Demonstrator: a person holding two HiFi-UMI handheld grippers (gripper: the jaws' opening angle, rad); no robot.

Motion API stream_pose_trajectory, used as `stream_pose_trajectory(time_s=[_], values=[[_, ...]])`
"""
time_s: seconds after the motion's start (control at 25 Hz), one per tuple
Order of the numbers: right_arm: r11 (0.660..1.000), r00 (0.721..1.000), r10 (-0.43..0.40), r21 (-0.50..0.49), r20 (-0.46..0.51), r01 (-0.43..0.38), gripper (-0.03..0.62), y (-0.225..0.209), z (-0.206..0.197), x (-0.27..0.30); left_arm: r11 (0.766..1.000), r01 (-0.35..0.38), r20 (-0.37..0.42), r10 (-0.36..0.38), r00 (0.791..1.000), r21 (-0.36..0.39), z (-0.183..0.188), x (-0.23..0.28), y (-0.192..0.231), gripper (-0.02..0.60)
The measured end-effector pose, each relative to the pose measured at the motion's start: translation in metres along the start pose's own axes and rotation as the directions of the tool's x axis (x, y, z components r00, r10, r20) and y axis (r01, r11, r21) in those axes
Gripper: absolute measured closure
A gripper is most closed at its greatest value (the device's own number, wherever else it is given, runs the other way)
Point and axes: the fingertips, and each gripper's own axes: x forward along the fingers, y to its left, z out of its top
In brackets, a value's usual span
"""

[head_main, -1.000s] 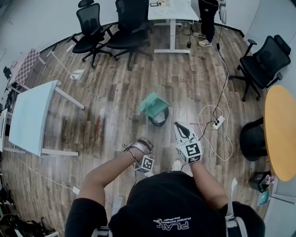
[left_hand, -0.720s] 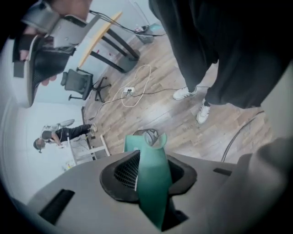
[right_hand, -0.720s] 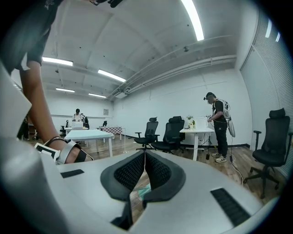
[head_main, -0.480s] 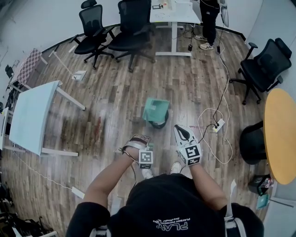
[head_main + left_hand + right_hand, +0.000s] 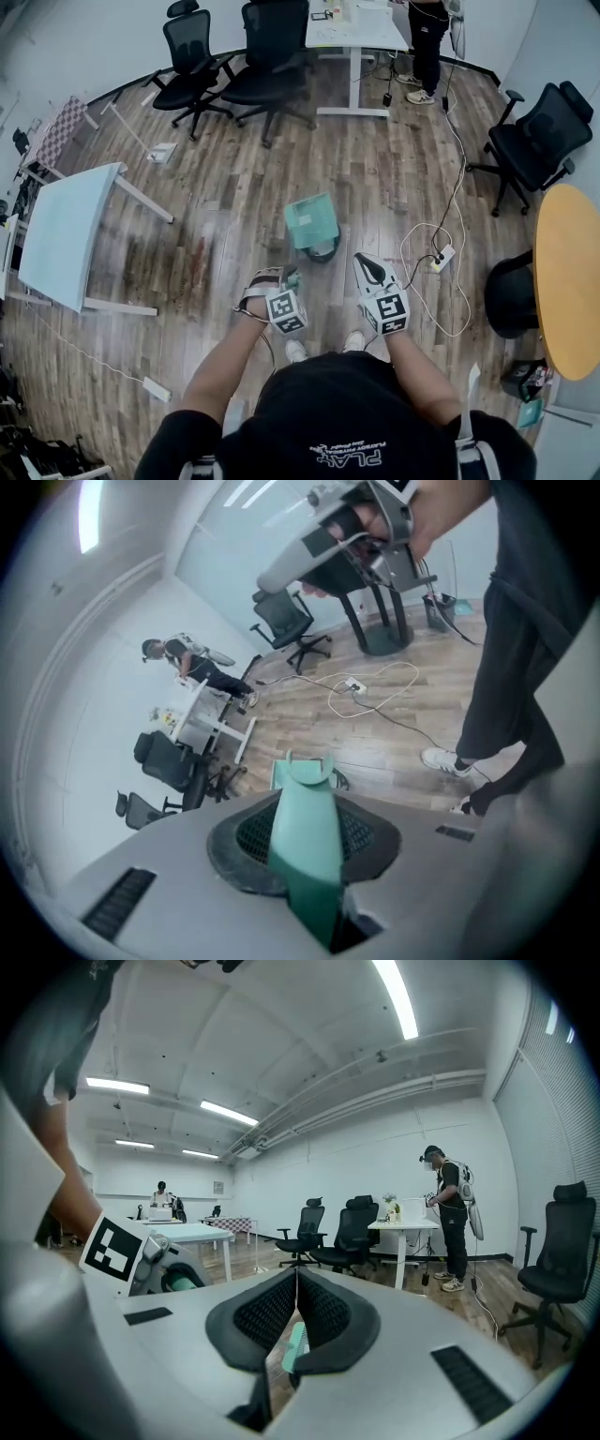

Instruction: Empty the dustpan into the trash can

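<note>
The left gripper's [image 5: 287,277] jaws are closing on the handle [image 5: 302,855] of the green dustpan [image 5: 310,221], holding it right above the trash can [image 5: 323,249] so dirt can fall in, while the right gripper [image 5: 367,265], pinched shut on nothing, waits near the trash can.

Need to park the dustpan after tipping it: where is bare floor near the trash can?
Bare wooden floor lies left of the round black trash can, up to the pale rectangular table, and beyond it toward the white desk. Right of the can is crowded: a looping white cable and white power strip lie there.
</note>
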Motion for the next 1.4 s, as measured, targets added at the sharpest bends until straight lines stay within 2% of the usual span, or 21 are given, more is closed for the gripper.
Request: stream_pose_trajectory(time_s=[0.16,0.28,0.4,0.52,0.6,0.88,1.08,1.16,1.24,1.32,1.4], values=[[1.000,1.000,0.027,-0.005,0.003,-0.027,0.569,0.006,0.002,0.005,0.990,-0.035,0.007,0.036,0.999,-0.134,-0.005,-0.004,0.020,0.483],[0.999,0.999,0.046,-0.010,0.002,-0.046,0.569,0.007,0.003,0.009,0.958,-0.046,0.015,0.052,0.999,-0.285,-0.010,-0.004,0.035,0.483],[0.998,0.998,0.055,-0.008,-0.001,-0.055,0.569,0.004,-0.001,0.008,0.888,-0.039,0.026,0.057,0.998,-0.459,-0.018,-0.005,0.045,0.482],[0.998,0.998,0.056,-0.003,-0.002,-0.056,0.569,-0.002,-0.002,0.008,0.796,-0.030,0.040,0.068,0.997,-0.605,-0.020,-0.011,0.052,0.480],[0.998,0.998,0.060,-0.001,-0.002,-0.060,0.569,-0.004,-0.002,0.009,0.739,-0.029,0.048,0.083,0.995,-0.673,-0.019,-0.015,0.058,0.480],[0.996,0.996,0.089,0.007,-0.002,-0.089,0.569,-0.007,-0.007,0.011,0.583,-0.054,0.045,0.154,0.987,-0.810,-0.022,-0.030,0.071,0.480],[0.994,0.994,0.106,0.016,0.001,-0.106,0.569,-0.015,-0.008,0.013,0.470,-0.099,0.009,0.222,0.975,-0.877,-0.030,-0.042,0.082,0.480],[0.993,0.994,0.114,0.018,0.001,-0.114,0.569,-0.016,-0.010,0.014,0.434,-0.128,-0.018,0.249,0.968,-0.892,-0.036,-0.046,0.086,0.481],[0.992,0.992,0.122,0.022,0.002,-0.122,0.569,-0.016,-0.010,0.016,0.420,-0.157,-0.043,0.267,0.963,-0.894,-0.043,-0.048,0.092,0.481],[0.992,0.992,0.128,0.022,0.004,-0.128,0.569,-0.016,-0.008,0.021,0.425,-0.177,-0.059,0.276,0.959,-0.888,-0.048,-0.048,0.099,0.480],[0.991,0.991,0.130,0.020,-0.004,-0.130,0.569,-0.015,-0.008,0.029,0.416,-0.190,-0.070,0.288,0.955,-0.889,-0.057,-0.045,0.107,0.481]])
